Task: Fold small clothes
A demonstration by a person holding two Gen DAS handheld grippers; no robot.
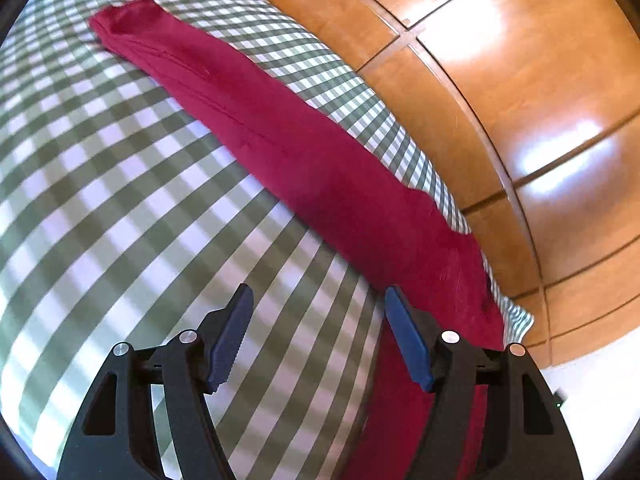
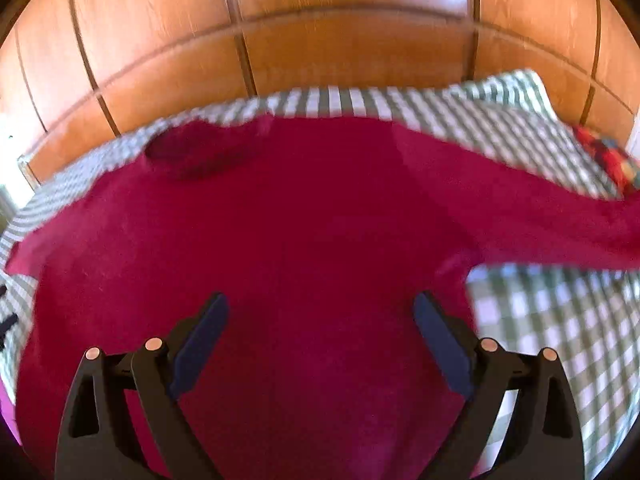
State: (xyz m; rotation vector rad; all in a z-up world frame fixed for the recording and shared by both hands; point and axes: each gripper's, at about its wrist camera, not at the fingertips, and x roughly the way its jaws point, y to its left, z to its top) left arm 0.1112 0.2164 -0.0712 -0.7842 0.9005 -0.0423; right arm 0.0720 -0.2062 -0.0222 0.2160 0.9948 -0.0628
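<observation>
Your red shirt (image 2: 280, 220) is spread on the checked cloth (image 2: 540, 320), its collar (image 2: 192, 152) toward the wooden panels (image 2: 340, 40) and one long sleeve (image 1: 280, 132) trailing along the cloth's far edge. That sleeve is what I'd worry about: it lies so near the edge that a careless tug could drag it off, and the checked cloth underneath looks loose enough to bunch up if a finger catches both layers.

Your right gripper (image 2: 320, 320) hangs over the shirt's body, jaws wide with nothing between them. Your left gripper (image 1: 320, 320) is partly spread and empty too, over bare cloth just beside the sleeve; one blue pad (image 1: 404, 336) sits close to the red fabric, though I can't tell if it touches.

The shirt looks like soft, matte knit, floppy, with a seam along the sleeve. The pads are toothed, so they could snag it. The panels are glossy.
</observation>
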